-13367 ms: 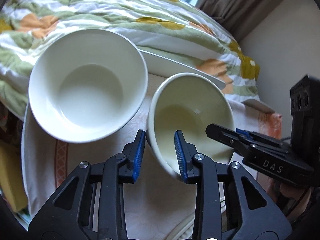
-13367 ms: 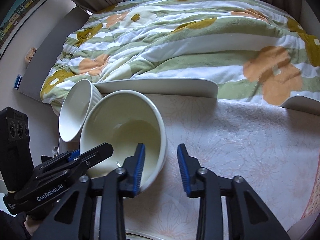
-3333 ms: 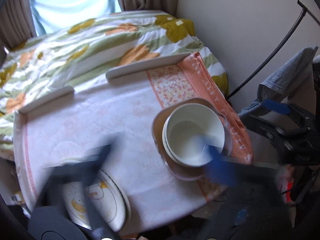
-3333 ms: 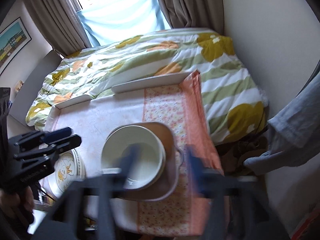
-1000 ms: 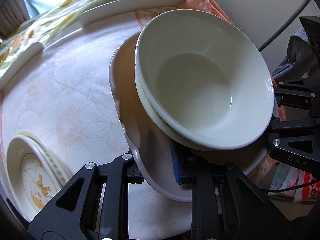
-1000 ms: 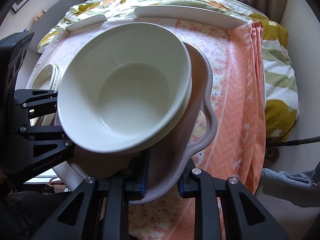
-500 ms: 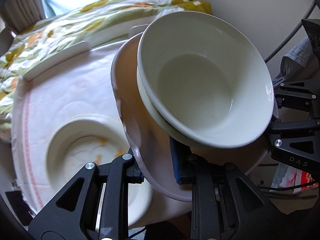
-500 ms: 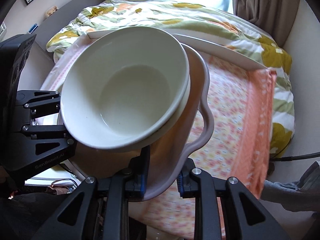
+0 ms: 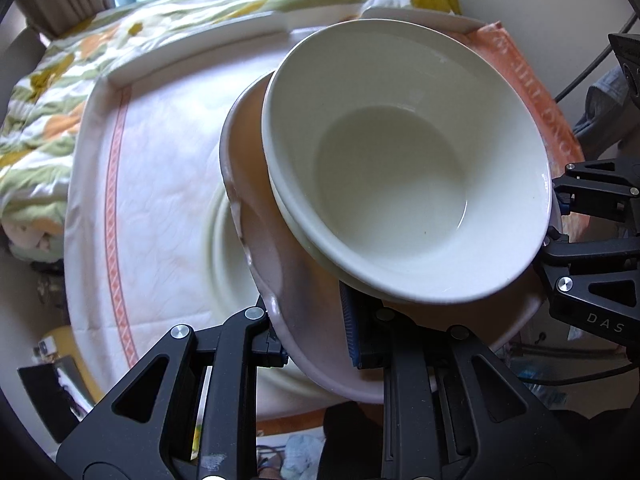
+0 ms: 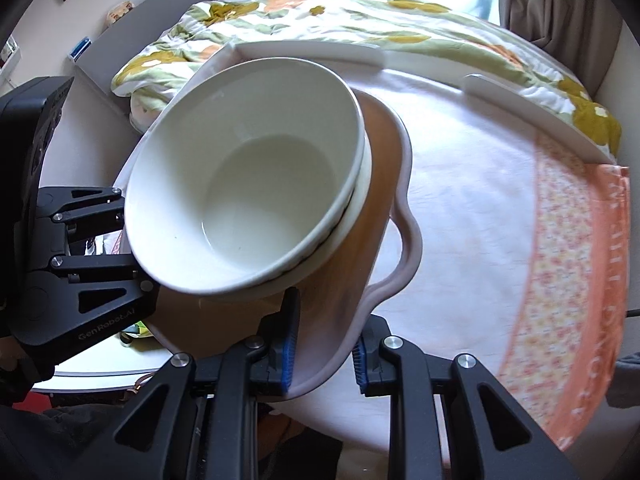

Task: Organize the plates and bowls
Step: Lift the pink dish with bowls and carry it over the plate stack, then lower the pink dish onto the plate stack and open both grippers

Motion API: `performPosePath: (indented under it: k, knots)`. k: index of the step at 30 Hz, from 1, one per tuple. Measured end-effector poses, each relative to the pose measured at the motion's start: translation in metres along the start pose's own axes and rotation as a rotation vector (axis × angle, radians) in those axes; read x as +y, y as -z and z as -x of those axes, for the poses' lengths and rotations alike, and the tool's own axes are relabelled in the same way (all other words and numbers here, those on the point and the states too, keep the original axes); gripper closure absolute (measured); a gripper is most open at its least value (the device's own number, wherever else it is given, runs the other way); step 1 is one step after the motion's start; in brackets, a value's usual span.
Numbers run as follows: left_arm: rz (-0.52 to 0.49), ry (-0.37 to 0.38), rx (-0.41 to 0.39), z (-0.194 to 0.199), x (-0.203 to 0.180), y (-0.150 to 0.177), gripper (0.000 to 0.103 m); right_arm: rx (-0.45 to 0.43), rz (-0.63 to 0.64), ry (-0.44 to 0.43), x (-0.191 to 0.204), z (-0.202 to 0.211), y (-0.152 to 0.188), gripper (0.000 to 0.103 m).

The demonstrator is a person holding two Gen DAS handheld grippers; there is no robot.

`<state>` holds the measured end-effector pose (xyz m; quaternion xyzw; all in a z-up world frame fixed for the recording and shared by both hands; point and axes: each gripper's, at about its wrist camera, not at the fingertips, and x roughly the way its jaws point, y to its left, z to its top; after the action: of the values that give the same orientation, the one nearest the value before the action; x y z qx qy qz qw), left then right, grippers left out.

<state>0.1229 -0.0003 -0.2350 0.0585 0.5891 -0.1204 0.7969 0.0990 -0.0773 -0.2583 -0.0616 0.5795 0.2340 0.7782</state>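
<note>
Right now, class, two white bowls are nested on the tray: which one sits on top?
The wider-rimmed, brighter white bowl sits on top; the cream bowl beneath shows only its rim.

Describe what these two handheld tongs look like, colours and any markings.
Both tongs are matte black plastic frames with triangular cut-outs, silver rivets and ribbed blue pads. The left tongs read "GenRobot.AI" on the side; the right tongs read "DAS". No sleeves are visible.

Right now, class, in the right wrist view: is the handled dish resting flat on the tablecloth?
No. The handled dish, carrying the stacked bowls, is lifted and tilted above the tablecloth, gripped at its rim by both grippers.
</note>
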Motion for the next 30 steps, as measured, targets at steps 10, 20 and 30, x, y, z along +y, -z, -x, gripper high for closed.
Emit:
performPosePath:
  k: [10,20,30]
  knots:
    - [-0.025,0.029,0.013,-0.014,0.019,0.012,0.085,0.019,-0.026,0.037,0.022,-0.019,0.001,0.081]
    - [-0.056,-0.012,-0.006,-0.012,0.016,0.009,0.085,0.012,-0.087,0.036,0.018,-0.021,0.01,0.081]
    - [-0.071,-0.068,-0.031,0.002,0.013,0.009,0.085,0.021,-0.075,0.057,0.021,-0.018,0.008,0.081]
